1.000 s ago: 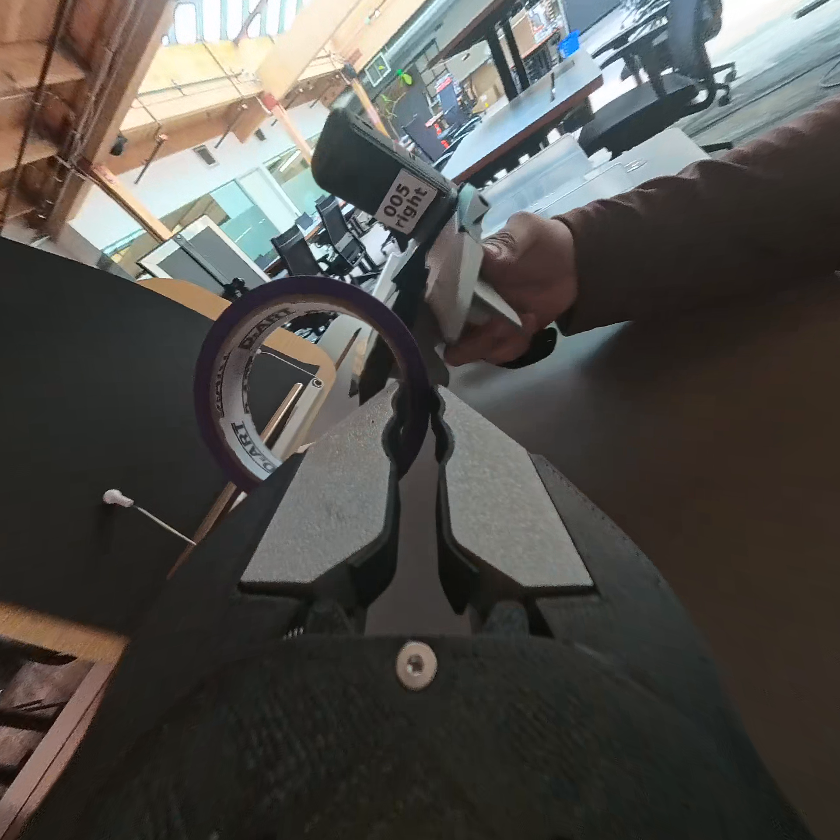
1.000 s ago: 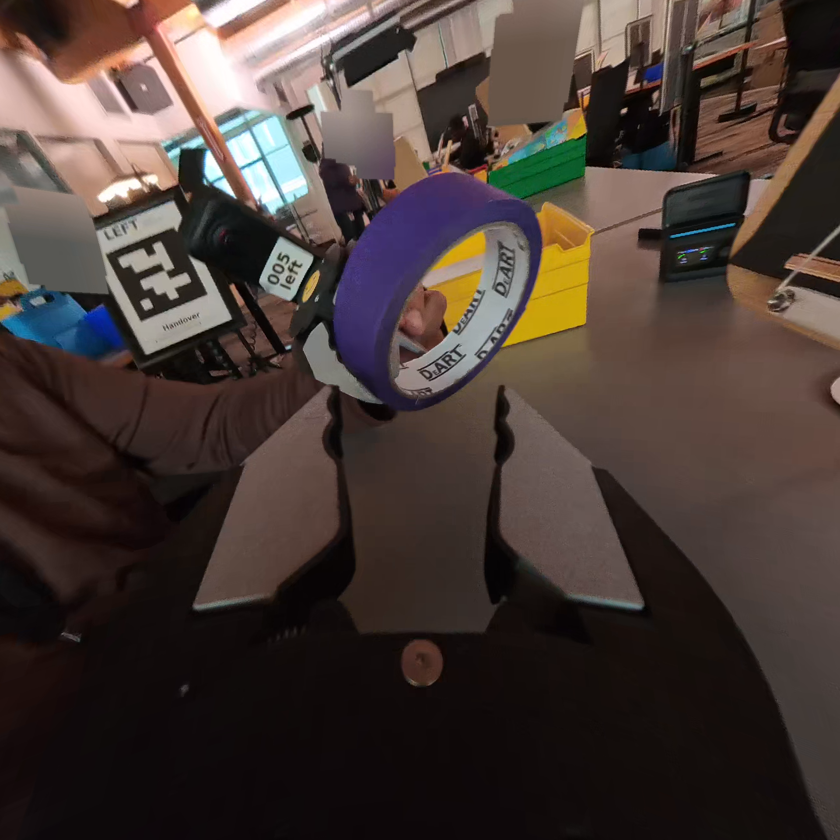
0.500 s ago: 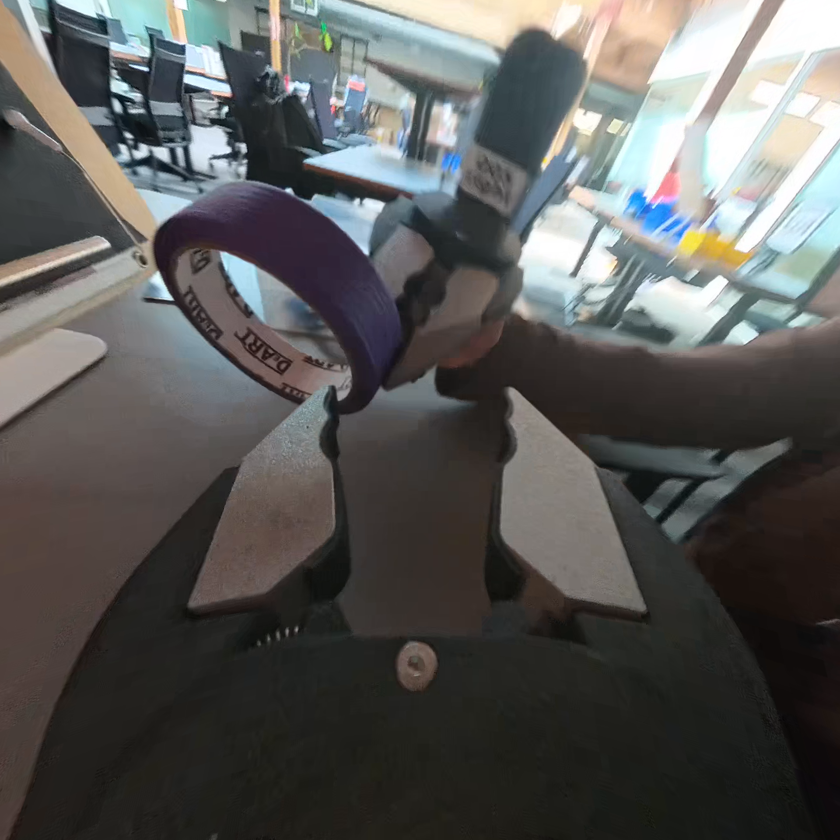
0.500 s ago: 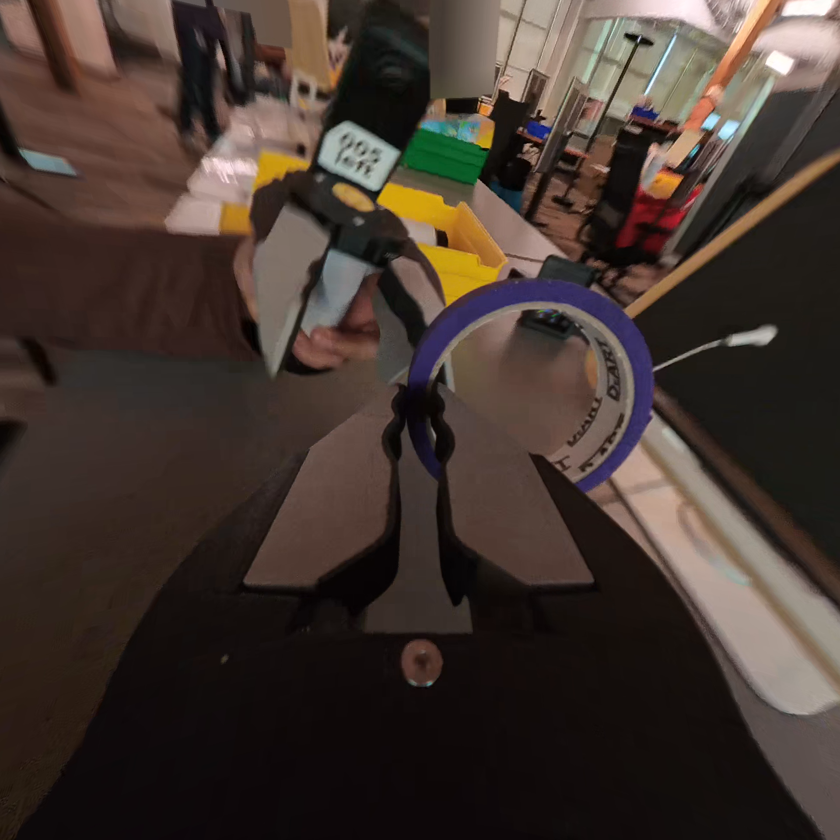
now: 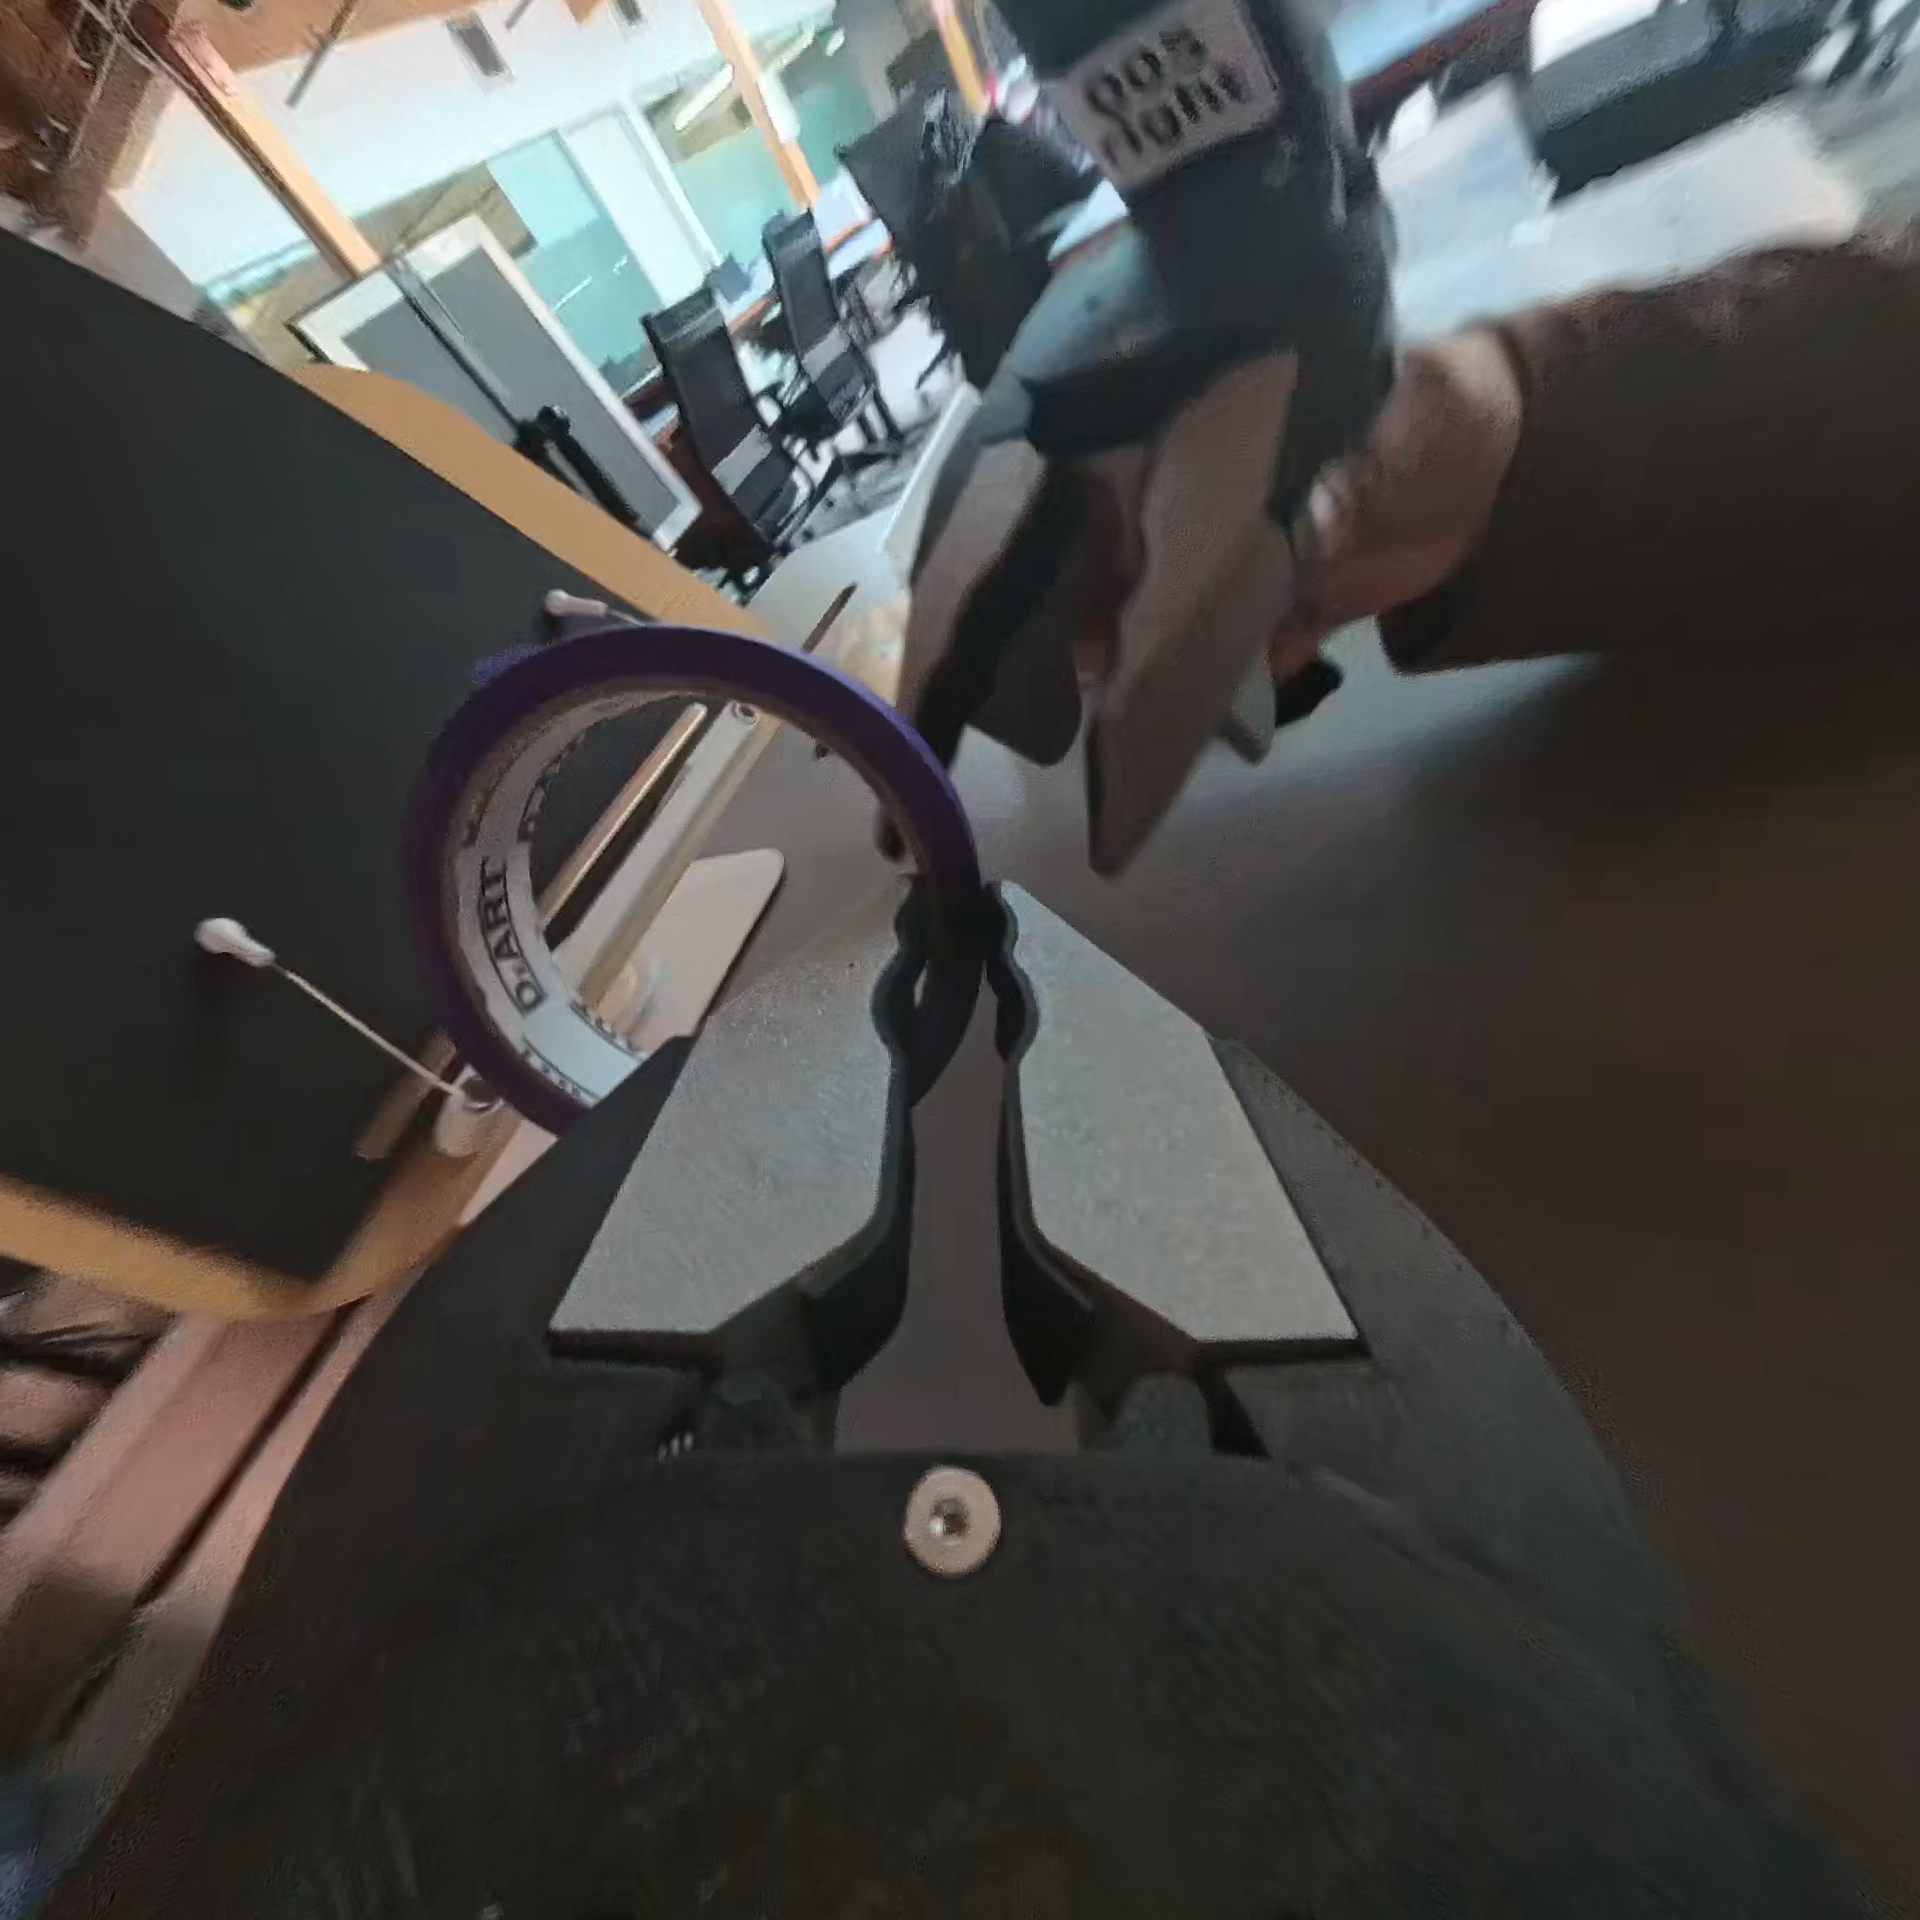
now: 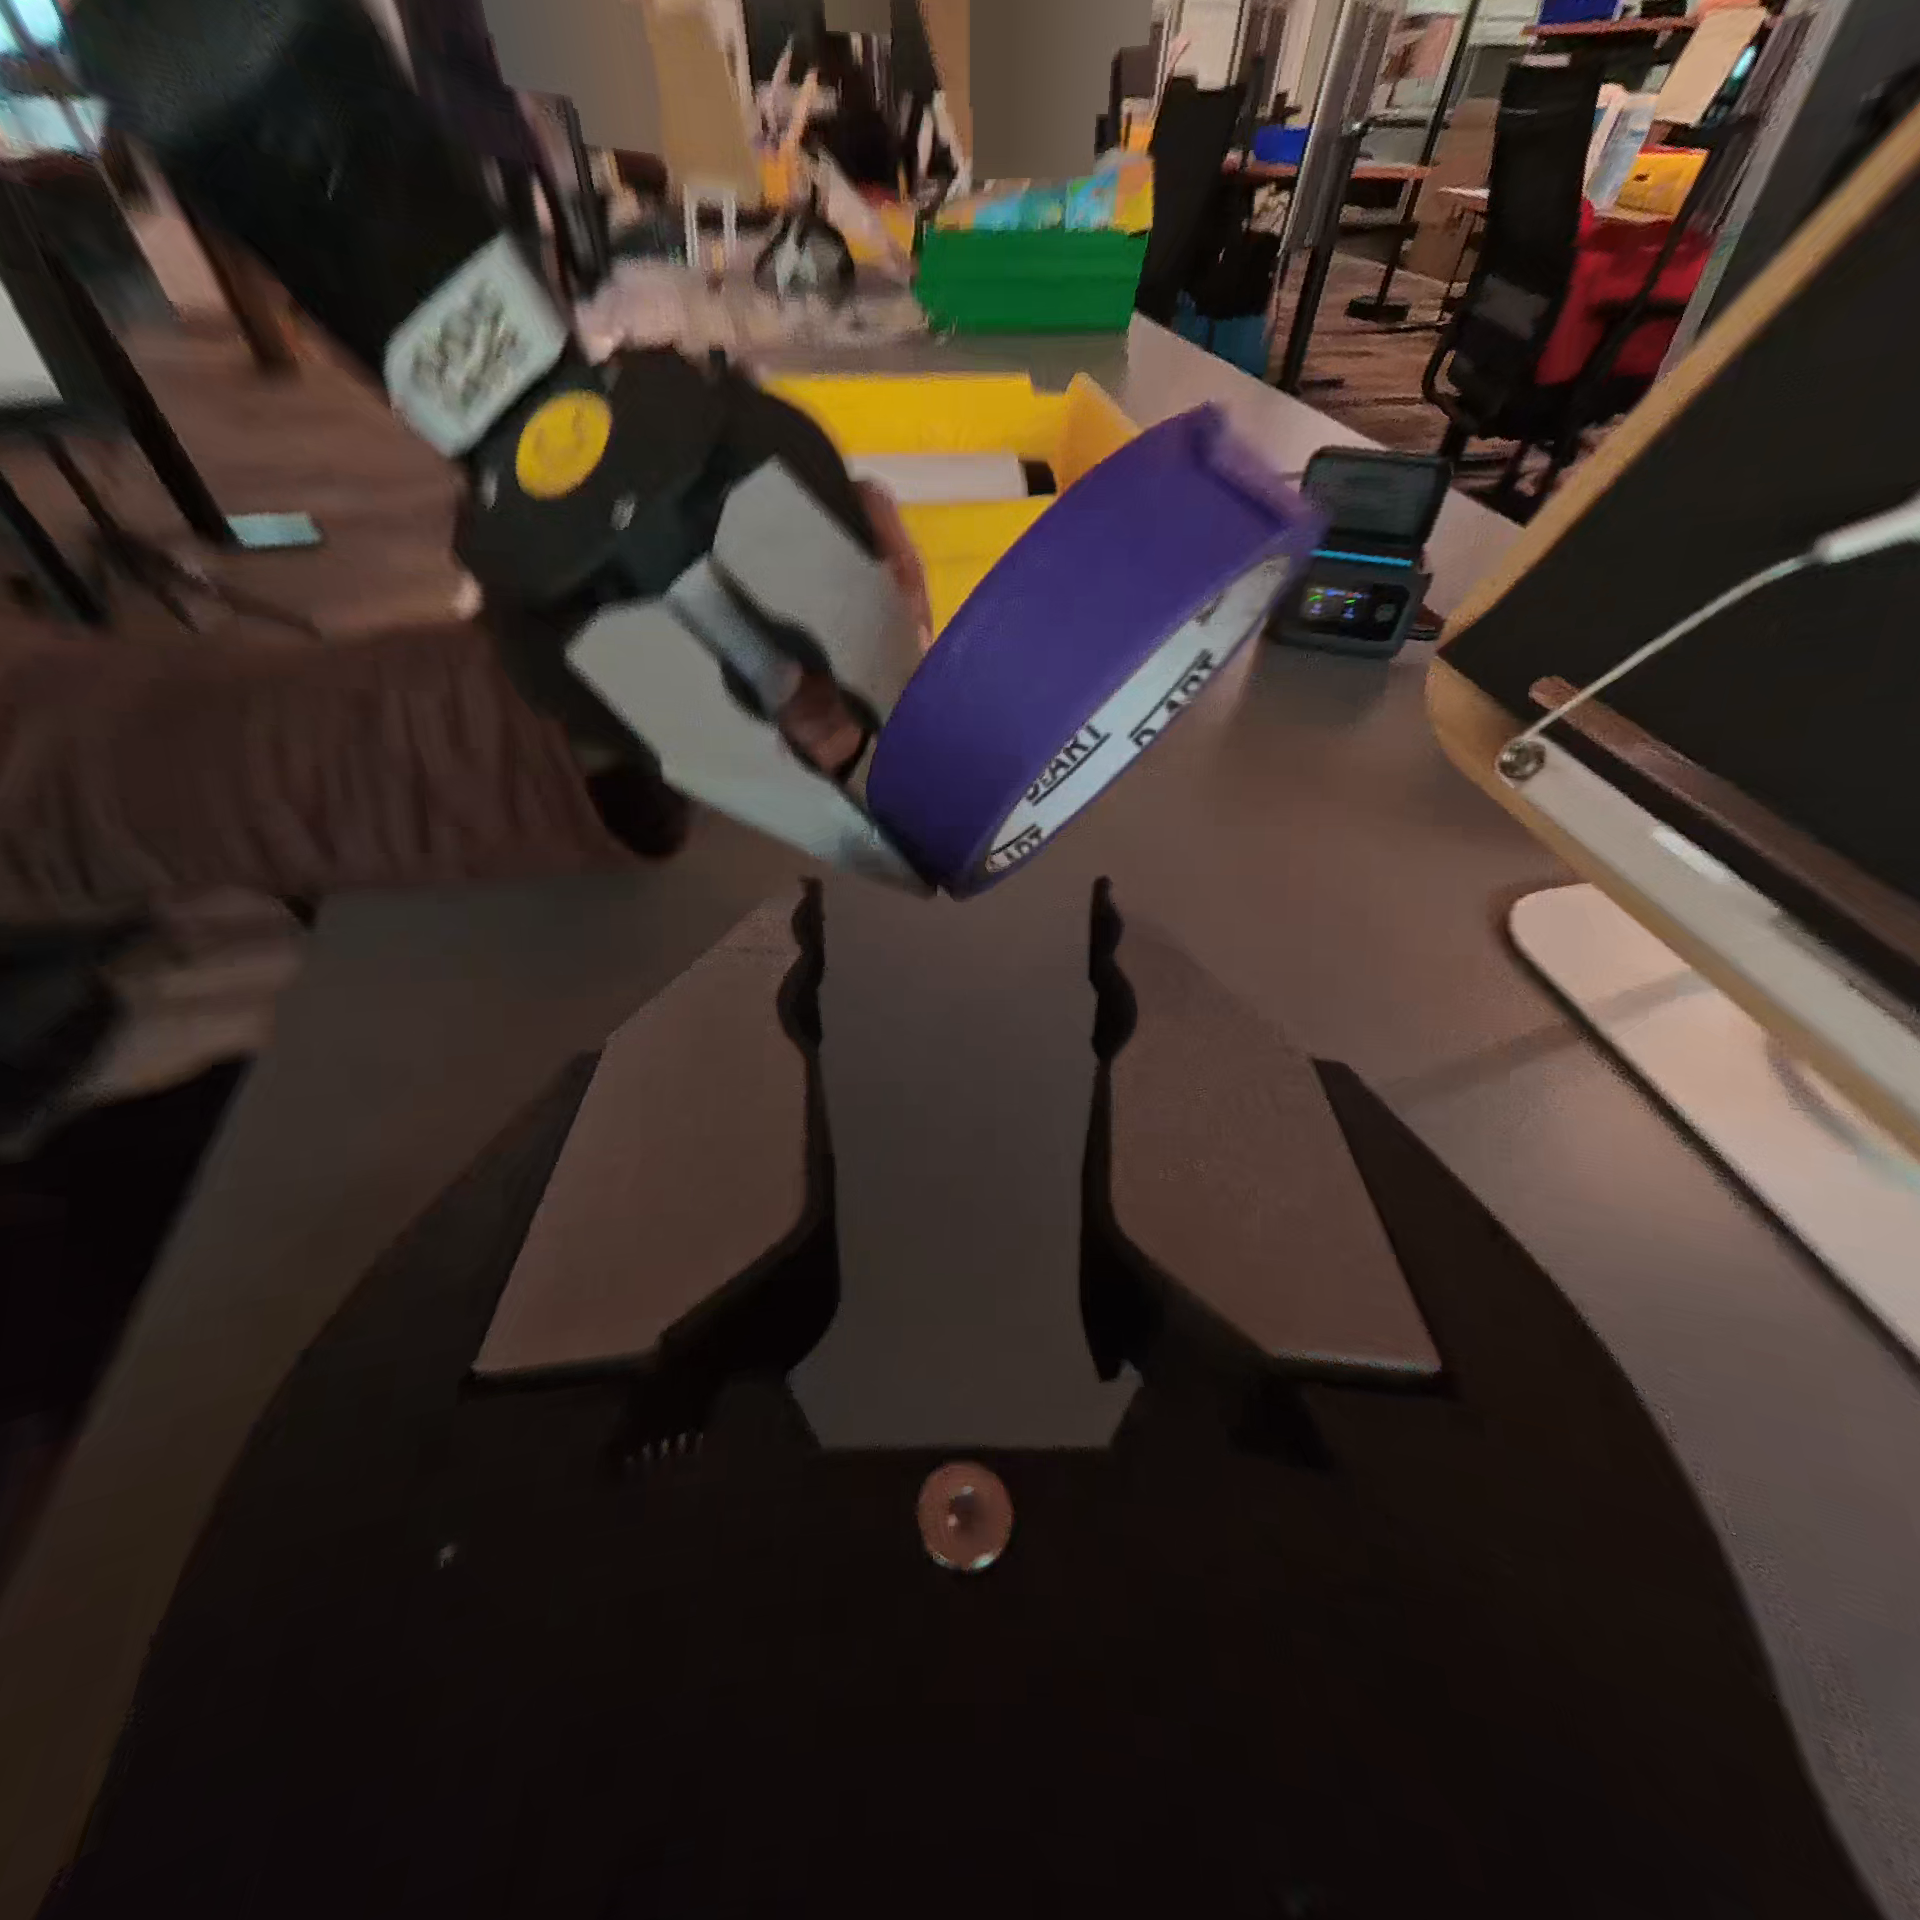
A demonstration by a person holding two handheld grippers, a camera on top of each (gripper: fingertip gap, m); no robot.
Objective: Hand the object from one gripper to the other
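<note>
- While the left gripper [image 5: 943,940] pinches the wall of the purple tape roll [image 5: 665,862], the ring stands on edge at 10 o'clock from the fingertips, held clear of the dark table [image 5: 1558,1039].
- Roll detail: purple outer band, pale inner core printed with black lettering; a raised tape end shows at the roll's far edge in the right wrist view.
- Right gripper [image 6: 954,914]: jaws spread wide and empty, the tape roll [image 6: 1070,644] just beyond the tips at 12 o'clock.
- Each gripper body carries a pale printed label, blurred here; the left one also bears a yellow round sticker [image 6: 562,442].
- Beyond, at 12 o'clock: yellow bin [image 6: 935,457], then green bin [image 6: 1023,275].
</note>
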